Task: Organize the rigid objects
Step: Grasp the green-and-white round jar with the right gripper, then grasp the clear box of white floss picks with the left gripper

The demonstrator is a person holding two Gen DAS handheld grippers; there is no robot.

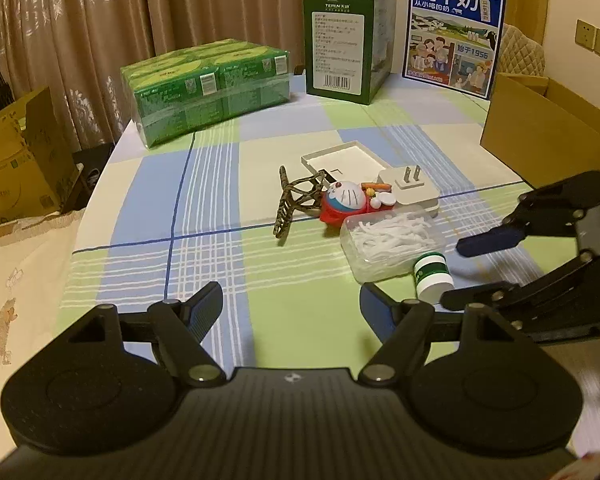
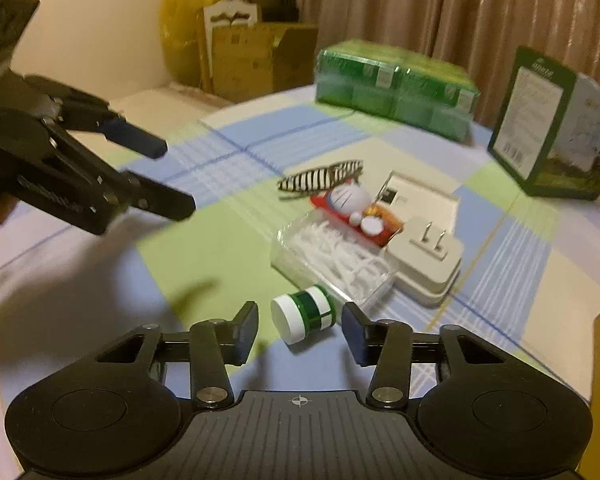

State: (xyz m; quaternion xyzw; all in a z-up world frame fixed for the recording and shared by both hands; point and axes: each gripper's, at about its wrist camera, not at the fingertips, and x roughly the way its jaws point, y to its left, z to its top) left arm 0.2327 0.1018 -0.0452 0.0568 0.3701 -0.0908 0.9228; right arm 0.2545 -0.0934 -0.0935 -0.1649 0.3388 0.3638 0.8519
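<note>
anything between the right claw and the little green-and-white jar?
Nothing visible. The jar lies on its side just ahead of the right claw, in line with its open jaws. The clear floss-pick box sits beyond the jar.

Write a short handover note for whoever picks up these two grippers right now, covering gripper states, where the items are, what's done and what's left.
Left gripper: open, empty, above bare tablecloth.
Right gripper: open, jaws either side of the small green-and-white jar lying on its side; pads not touching it.
Clustered mid-table: clear box of floss picks, white plug adapter, Doraemon toy, brown hair claw, white tray.
Done: nothing visibly sorted.
Left: everything; the cardboard box at the table's edge may be the destination.
</note>
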